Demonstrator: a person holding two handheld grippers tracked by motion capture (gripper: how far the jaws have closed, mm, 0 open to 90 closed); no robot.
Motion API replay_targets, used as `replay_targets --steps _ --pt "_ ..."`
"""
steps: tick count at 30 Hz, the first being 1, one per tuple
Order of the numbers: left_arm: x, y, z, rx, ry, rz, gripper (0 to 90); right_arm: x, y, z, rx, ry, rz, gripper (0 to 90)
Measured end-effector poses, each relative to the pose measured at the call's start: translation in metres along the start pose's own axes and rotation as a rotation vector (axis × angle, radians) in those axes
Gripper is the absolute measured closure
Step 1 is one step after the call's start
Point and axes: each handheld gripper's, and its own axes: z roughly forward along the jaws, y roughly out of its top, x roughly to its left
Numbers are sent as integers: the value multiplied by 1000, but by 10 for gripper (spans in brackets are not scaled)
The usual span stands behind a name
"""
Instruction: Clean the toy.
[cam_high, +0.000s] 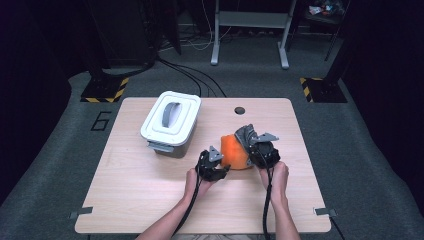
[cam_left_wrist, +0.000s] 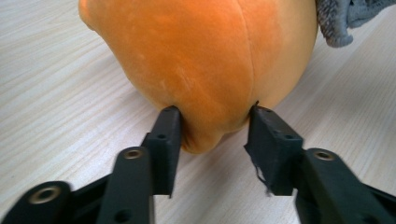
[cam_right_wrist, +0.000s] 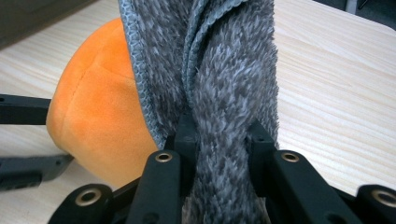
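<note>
My right gripper (cam_right_wrist: 219, 135) fingers clamp the grey cloth (cam_right_wrist: 224, 70), my left gripper (cam_left_wrist: 215, 126) fingers stand half-open around the orange plush (cam_left_wrist: 201, 60), barely touching, the lidded bin (cam_high: 170, 122) unopened.

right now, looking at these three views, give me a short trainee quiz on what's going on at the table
1. True or false: the right gripper is shut on the grey fluffy cloth.
2. What lies between the left gripper's jaws?
A. the white lidded bin
B. the orange plush toy
C. a cable
3. On which side of the toy, in the high view, does the white lidded bin stand?

Key
1. True; its pads pinch the bunched cloth.
2. B; the jaws flank the narrow end of the orange plush toy, touching it at most lightly.
3. To its left and farther back on the wooden table, lid on.
</note>
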Motion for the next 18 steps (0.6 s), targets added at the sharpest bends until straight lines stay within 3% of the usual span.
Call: replay_targets --steps 9,13,15,18 --pt "-3 3 7 11 42 42 464 -4 5 7 6 -1 12 724" --pt "-6 4 10 18 53 73 598 -4 5 10 2 1 8 724" --pt "-5 4 11 20 46 71 682 -4 5 9 3 -2 11 723" --pt "-4 6 9 13 38 65 730 -6 4 7 -17 9 21 723"
